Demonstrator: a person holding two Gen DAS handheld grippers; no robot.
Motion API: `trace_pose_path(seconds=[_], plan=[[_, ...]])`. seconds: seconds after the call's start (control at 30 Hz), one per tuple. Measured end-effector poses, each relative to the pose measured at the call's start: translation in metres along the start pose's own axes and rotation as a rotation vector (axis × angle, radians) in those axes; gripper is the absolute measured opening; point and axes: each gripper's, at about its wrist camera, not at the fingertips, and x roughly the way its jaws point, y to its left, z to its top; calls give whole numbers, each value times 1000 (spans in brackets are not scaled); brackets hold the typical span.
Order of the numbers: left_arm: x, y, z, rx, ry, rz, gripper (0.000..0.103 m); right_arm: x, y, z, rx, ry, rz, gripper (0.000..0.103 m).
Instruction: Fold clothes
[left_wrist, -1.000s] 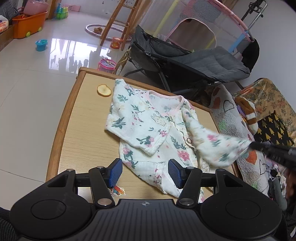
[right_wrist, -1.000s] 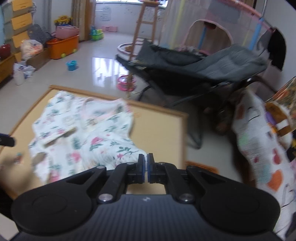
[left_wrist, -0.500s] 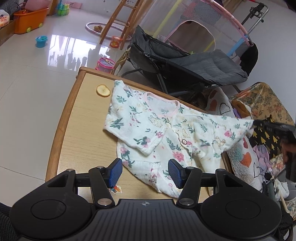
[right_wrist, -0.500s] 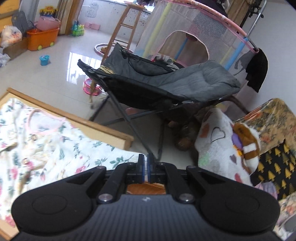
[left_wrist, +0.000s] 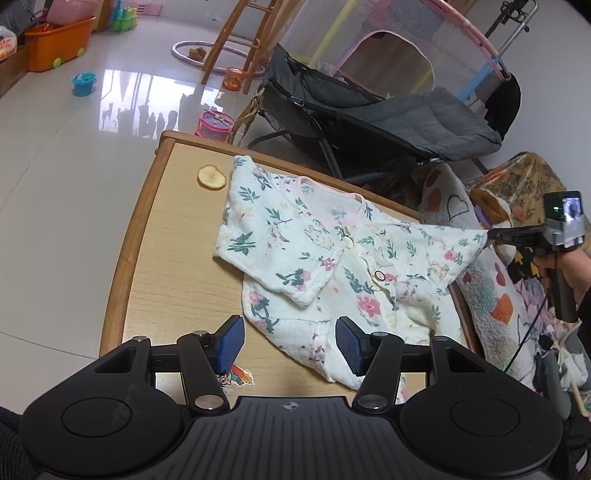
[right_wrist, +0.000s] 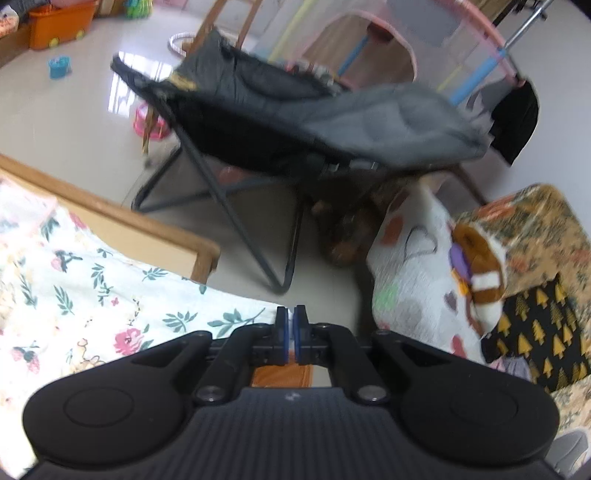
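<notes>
A white floral baby garment (left_wrist: 332, 266) lies on the wooden table (left_wrist: 173, 251), its left sleeve folded in over the chest. My right gripper (left_wrist: 491, 234) is shut on the cuff of the right sleeve (right_wrist: 122, 314) and holds it stretched out taut past the table's right edge. In the right wrist view the cloth runs left from the closed blue pads (right_wrist: 282, 330). My left gripper (left_wrist: 291, 345) hovers open over the garment's lower hem, its blue pads apart with nothing pinched between them.
A dried fruit slice (left_wrist: 211, 177) lies on the table's far left, a cartoon sticker (left_wrist: 236, 376) near the front edge. A dark folding chair (left_wrist: 369, 122) stands behind the table. Patterned blankets and a plush toy (right_wrist: 476, 258) crowd the right side.
The right gripper has pulled the right sleeve outward to the right, from draped over the body to stretched straight past the table edge. The left gripper has stayed put.
</notes>
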Motion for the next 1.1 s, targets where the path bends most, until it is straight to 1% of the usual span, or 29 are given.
trace_pose_path(seconds=[0.17, 0.4, 0.43, 0.53, 0.6, 0.67, 0.7, 0.77, 0.83, 0.9, 1.0, 1.1], plan=[[3, -3, 3, 21, 14, 9, 57, 26, 9, -15, 17, 60, 33, 3], [10, -11, 7, 42, 23, 23, 57, 54, 12, -32, 53, 108, 65, 4], [10, -12, 8, 47, 21, 27, 57, 56, 11, -34, 60, 109, 63, 6], [11, -18, 15, 84, 15, 36, 57, 56, 5, -38, 98, 89, 13, 8], [12, -23, 21, 116, 11, 41, 57, 51, -2, -41, 131, 72, -6, 12], [15, -31, 28, 155, 11, 37, 57, 44, -9, -45, 158, 56, -17, 23], [17, -35, 32, 174, 11, 33, 57, 39, -13, -48, 178, 43, -18, 26], [24, -44, 39, 215, 8, 32, 57, 24, -23, -57, 249, 6, 19, 32], [30, -54, 45, 260, -4, 37, 57, 8, -34, -68, 344, -19, 110, 32], [40, -64, 50, 307, -13, 51, 57, -10, -39, -83, 431, -24, 209, 32], [53, -75, 57, 332, -7, 58, 57, -39, -26, -104, 437, -22, 303, 32], [63, -81, 62, 336, -1, 49, 57, -61, -7, -121, 395, -23, 334, 33]])
